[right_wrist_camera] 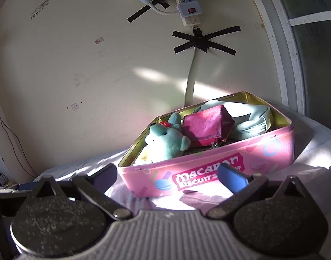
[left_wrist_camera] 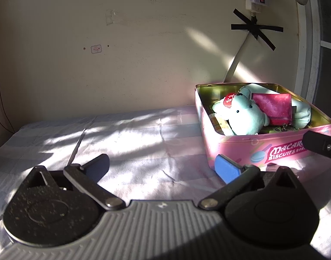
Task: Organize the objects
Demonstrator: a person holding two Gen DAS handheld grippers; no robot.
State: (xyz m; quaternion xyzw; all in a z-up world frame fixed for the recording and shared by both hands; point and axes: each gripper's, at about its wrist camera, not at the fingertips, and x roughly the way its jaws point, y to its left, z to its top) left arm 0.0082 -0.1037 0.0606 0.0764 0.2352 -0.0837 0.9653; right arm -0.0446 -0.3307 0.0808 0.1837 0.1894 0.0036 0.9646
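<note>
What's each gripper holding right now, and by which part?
Nothing. The left gripper and right gripper are both open and empty; the plush bear and wallet lie in the pink tin.

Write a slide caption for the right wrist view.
Open right gripper faces a pink macaron biscuit tin holding a teal plush bear and magenta wallet.

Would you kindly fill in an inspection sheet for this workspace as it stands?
Surface: wrinkled pale checked cloth, sunlit in patches.
Job's things: pink biscuit tin, lid off, holding a teal plush bear, a magenta wallet and a pale blue pouch; smaller items beneath are unclear.
Clutter: nothing seen loose on the cloth.
Grippers: left claw open, empty, left of the tin; right claw open, empty, facing the tin's front.
Cables: white cord down the wall, fixed with black tape; power strip above.
Surroundings: cream wall, white frame at right.
</note>
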